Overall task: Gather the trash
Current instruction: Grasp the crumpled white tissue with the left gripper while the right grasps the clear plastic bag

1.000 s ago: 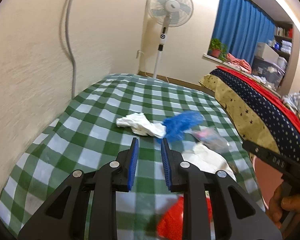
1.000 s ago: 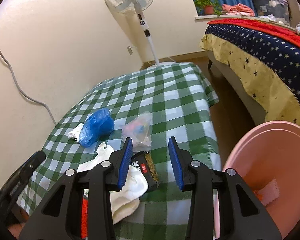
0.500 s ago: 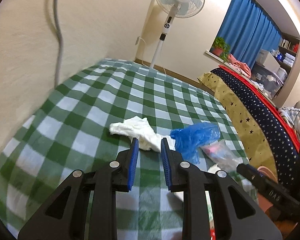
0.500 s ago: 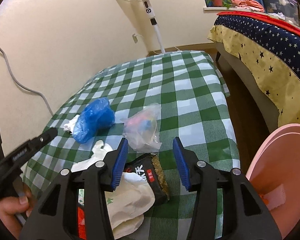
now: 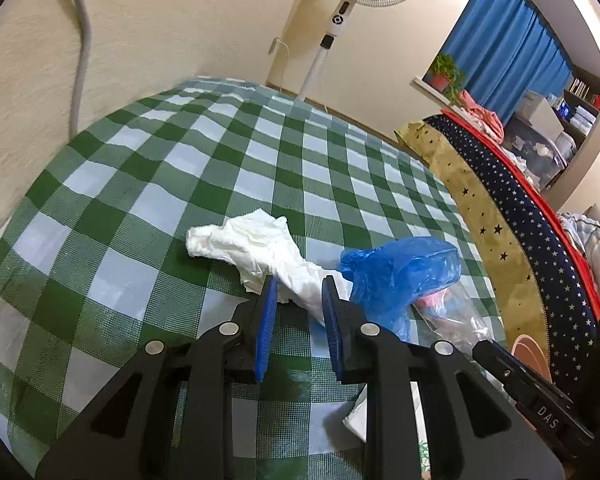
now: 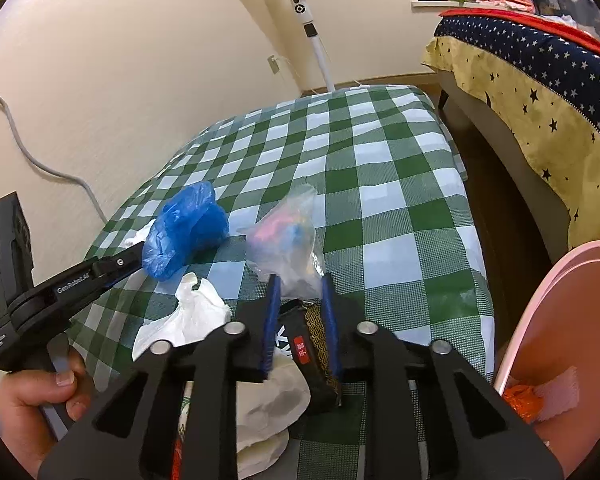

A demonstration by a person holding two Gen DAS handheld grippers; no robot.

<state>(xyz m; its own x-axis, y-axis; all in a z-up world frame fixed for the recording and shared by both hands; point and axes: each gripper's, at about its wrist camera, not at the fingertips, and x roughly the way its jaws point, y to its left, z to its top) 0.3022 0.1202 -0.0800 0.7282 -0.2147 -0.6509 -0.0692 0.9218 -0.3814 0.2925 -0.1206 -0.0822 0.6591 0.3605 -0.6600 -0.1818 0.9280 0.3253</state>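
Observation:
On the green-checked tablecloth (image 5: 140, 200) lie a crumpled white tissue (image 5: 252, 240), a blue plastic bag (image 5: 400, 272) and a clear bag (image 6: 284, 240) with pink and blue bits inside. My left gripper (image 5: 300, 286) stands narrowly open, and the tissue's near end runs between its tips. My right gripper (image 6: 300, 280) is closing its jaws, with a black snack packet (image 6: 304, 344) bearing a red label between the pads. A white crumpled wrapper (image 6: 192, 316) lies just left of it. A hand holds the left gripper (image 6: 116, 264) near the blue bag (image 6: 188, 228).
A pink basin (image 6: 560, 320) at the right edge holds an orange scrap and a white scrap. Beyond a strip of dark floor stands a bed with a star-patterned cover (image 6: 540, 80). A pedestal fan (image 5: 340, 20) and a grey cable (image 5: 82, 40) are by the wall.
My left gripper came forward and down until its tips reached the white tissue. The right jaws narrowed from a wide gap onto the black packet.

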